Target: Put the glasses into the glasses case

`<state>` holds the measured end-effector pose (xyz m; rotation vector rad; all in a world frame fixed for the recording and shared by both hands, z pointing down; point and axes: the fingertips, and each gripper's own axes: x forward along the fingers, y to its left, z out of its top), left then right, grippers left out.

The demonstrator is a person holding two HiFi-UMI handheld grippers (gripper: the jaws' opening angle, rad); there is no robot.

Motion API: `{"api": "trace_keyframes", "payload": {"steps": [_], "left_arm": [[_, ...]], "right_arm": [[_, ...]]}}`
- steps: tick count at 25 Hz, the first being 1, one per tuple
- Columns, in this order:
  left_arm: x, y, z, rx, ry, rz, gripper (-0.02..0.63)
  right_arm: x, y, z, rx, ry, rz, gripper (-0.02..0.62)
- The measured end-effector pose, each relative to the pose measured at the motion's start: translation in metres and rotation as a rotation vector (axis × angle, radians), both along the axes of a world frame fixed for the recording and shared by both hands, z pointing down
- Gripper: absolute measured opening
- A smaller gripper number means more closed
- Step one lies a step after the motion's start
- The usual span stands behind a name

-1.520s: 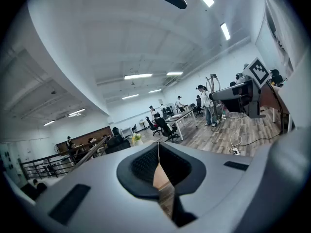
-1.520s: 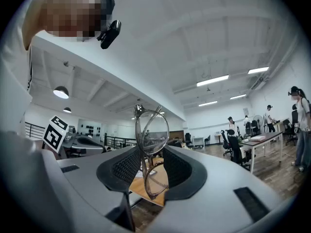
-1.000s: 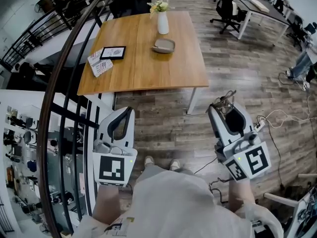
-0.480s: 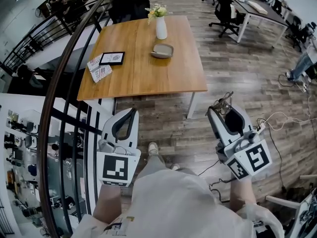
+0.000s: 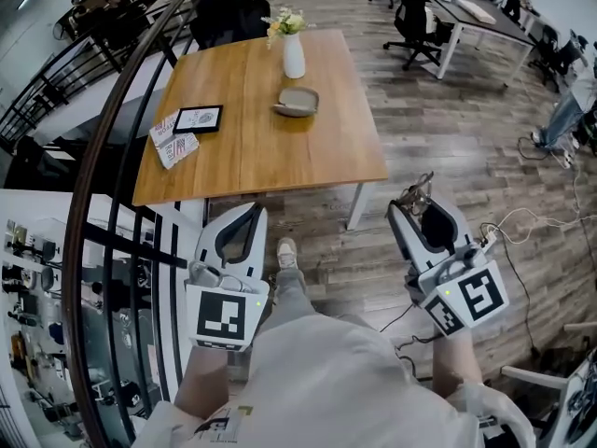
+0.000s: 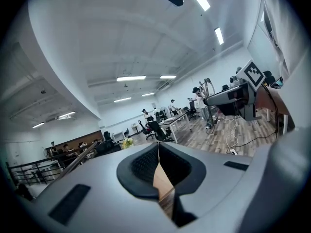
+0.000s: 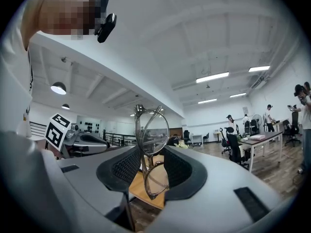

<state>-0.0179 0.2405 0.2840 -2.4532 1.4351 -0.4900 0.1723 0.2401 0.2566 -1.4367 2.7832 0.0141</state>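
Wooden table (image 5: 242,147) stood ahead on the plank floor, left gripper (image 5: 245,215) was held with jaws together and nothing between them, right gripper (image 5: 417,209) was clamped on folded glasses (image 7: 153,130) well short of the table, grey glasses case (image 5: 298,103) lay on the tabletop near a white vase (image 5: 293,56).
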Motion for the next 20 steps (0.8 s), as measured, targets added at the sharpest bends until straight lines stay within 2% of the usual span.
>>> {"api": "trace_keyframes", "payload": {"steps": [6,12,16,20], "left_arm": [[-0.019,-0.063,0.007,-0.058,0.037,-0.021,0.018],[-0.045,-0.146,0.014,-0.059,-0.008,0.003,0.018],[-0.061,-0.205,0.023,-0.109,0.011,0.002,0.018],[-0.080,-0.267,0.026,-0.092,-0.017,0.065,0.018]], "right_arm": [[-0.019,-0.063,0.011,-0.035,0.023,0.011,0.171],[-0.047,-0.143,0.020,-0.083,0.049,0.025,0.172],[-0.066,-0.203,0.026,-0.104,0.058,0.040,0.172],[-0.093,-0.266,0.031,-0.133,0.076,0.044,0.172]]}}
